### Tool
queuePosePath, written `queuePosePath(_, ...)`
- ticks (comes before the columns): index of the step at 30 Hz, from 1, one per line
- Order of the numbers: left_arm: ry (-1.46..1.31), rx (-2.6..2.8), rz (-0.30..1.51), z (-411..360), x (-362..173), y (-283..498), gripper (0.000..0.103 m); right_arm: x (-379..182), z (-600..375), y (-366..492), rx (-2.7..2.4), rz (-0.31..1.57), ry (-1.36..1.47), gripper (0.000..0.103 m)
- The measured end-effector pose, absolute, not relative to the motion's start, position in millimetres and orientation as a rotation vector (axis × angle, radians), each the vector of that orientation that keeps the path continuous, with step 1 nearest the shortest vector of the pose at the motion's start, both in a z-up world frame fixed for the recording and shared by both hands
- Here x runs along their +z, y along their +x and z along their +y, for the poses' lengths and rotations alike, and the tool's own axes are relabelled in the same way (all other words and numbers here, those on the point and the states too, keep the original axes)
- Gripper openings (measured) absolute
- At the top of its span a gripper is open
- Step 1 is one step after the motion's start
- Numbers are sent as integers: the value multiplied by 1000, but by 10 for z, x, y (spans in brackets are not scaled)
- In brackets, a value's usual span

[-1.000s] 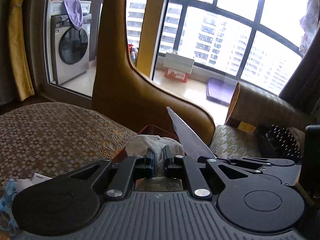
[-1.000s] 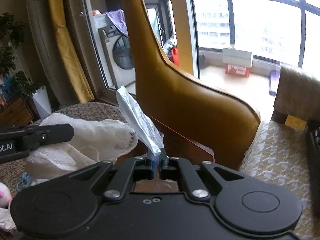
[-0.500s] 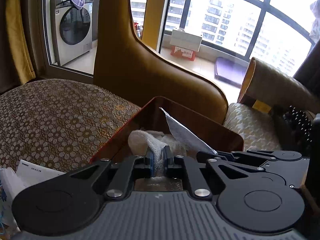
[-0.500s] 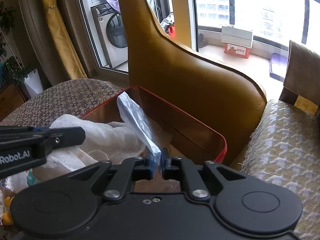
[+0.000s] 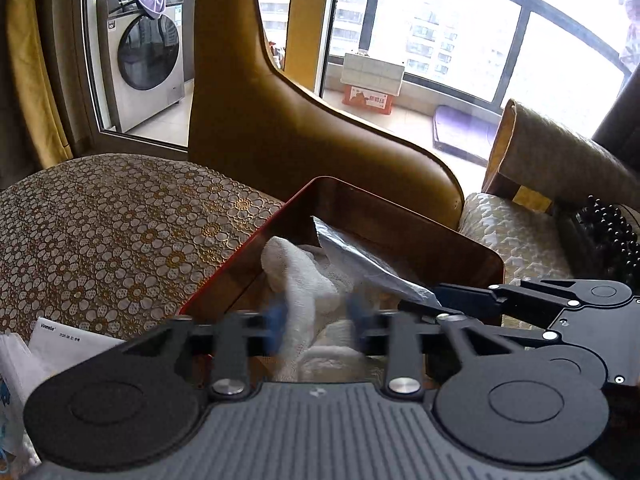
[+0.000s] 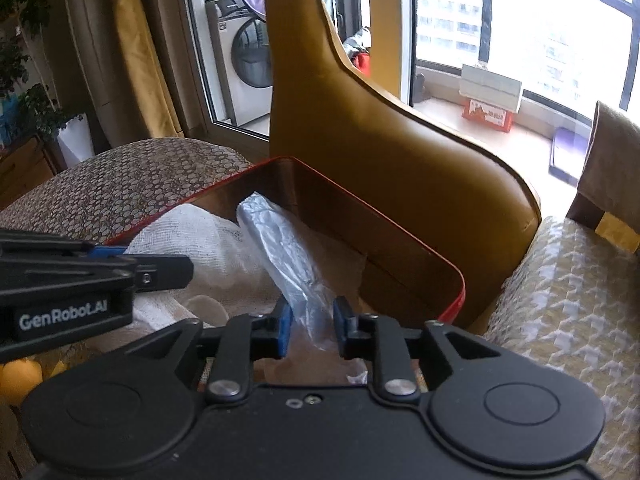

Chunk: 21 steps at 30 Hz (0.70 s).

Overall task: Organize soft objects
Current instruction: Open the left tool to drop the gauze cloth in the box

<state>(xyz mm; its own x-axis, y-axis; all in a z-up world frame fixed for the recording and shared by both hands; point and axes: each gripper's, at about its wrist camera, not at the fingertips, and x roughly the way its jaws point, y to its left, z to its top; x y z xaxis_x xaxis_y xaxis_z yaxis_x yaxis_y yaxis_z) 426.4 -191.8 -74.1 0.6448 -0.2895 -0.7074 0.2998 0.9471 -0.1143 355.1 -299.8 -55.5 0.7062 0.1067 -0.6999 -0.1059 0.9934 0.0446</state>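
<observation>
Both grippers have come down from above the red-rimmed, brown-walled rectangular box (image 6: 416, 240) and are now releasing their loads into it. A second ago the left gripper (image 5: 316, 322) was clamped on the white loosely woven cloth (image 5: 304, 280) and held it above the box edge; half a second ago it was still clamped, lower down, with the cloth inside the walls. Now its blue-padded fingers (image 5: 276, 320) are opening, blurred by the motion, and the cloth stands between them without visible pressure from either pad. The right gripper (image 6: 312, 326) shows the same sequence: it was pinched on the crinkled clear plastic bag (image 6: 288, 252), and its fingers (image 6: 285, 330) are now parting, with a gap on each side of the bag, which leans up from between them toward the far corner of the box. The cloth lies inside the box along its left wall, touching the bag beside it. The box sits on the patterned gold-and-brown tabletop (image 5: 112, 232), against the mustard leather chair back (image 6: 380, 152). Judged against the task, both soft items appear delivered to the container and this placement is essentially complete; the remaining concern is that the bag or cloth may snag on a pad when the grippers lift away.
</observation>
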Motion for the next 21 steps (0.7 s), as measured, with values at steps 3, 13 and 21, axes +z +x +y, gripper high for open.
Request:
queuePosePath(3,-4,-330,788,-1883,-719,4250,71,-536,-2996,3529,124,766,-2,34)
queuePosePath(13,6,-329,723,-1760,-488,3999,76,-377,-3007,3344,160,726,3,58)
queuePosePath(21,2,-326,690,-1622,-264,3712,76,-154,-2976,3083,174,698,18,65)
